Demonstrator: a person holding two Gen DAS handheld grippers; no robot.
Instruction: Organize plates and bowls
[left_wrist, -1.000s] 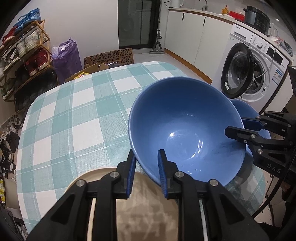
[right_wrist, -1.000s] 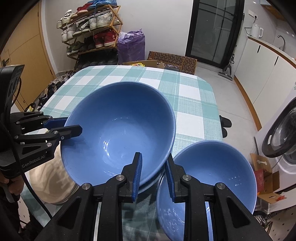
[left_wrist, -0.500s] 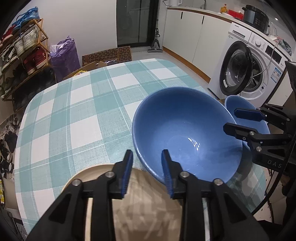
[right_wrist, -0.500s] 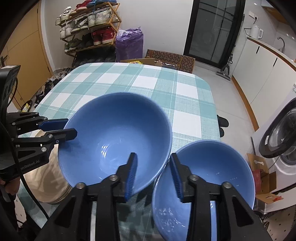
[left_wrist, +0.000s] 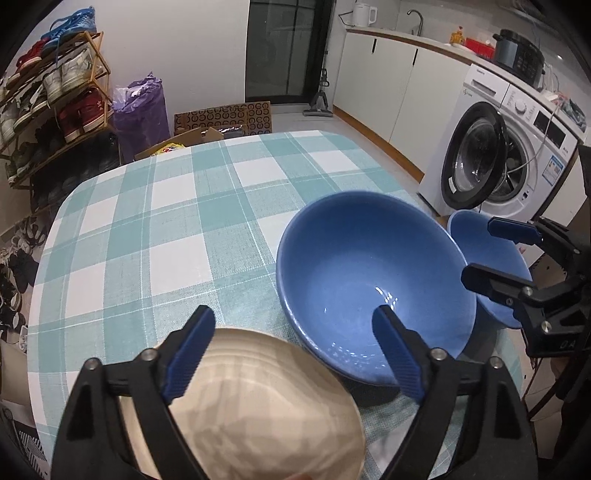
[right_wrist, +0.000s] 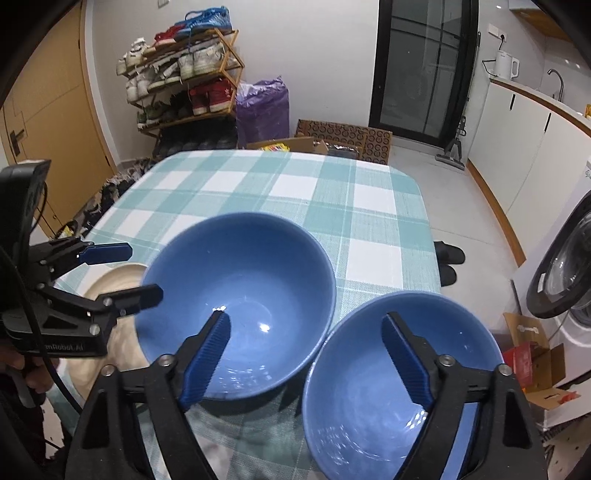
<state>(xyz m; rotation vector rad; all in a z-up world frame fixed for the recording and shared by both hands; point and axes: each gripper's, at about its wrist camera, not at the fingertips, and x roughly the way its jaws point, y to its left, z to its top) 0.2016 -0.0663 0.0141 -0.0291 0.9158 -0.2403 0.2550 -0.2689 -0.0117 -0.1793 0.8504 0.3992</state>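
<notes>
Both my grippers just let go: left gripper (left_wrist: 295, 354) and right gripper (right_wrist: 306, 350) jaws opening wide, nothing pinched. Big blue bowl (right_wrist: 236, 291) now sits on the checked table (left_wrist: 177, 229), between beige plate (left_wrist: 258, 406) and smaller blue bowl (right_wrist: 399, 384), which sits by the table's right edge. Placement looks done; far half of cloth free for stacking

Large blue bowl (left_wrist: 373, 280) and smaller blue bowl (right_wrist: 399, 384): glossy glazed ceramic with specular highlights. Beige plate (left_wrist: 258, 413), at 7 o'clock of the large bowl: smooth, satin glaze. Checked tablecloth (left_wrist: 177, 236): matt woven cloth. Gripper pads (right_wrist: 207, 354): ribbed blue plastic on black matt arms.
</notes>
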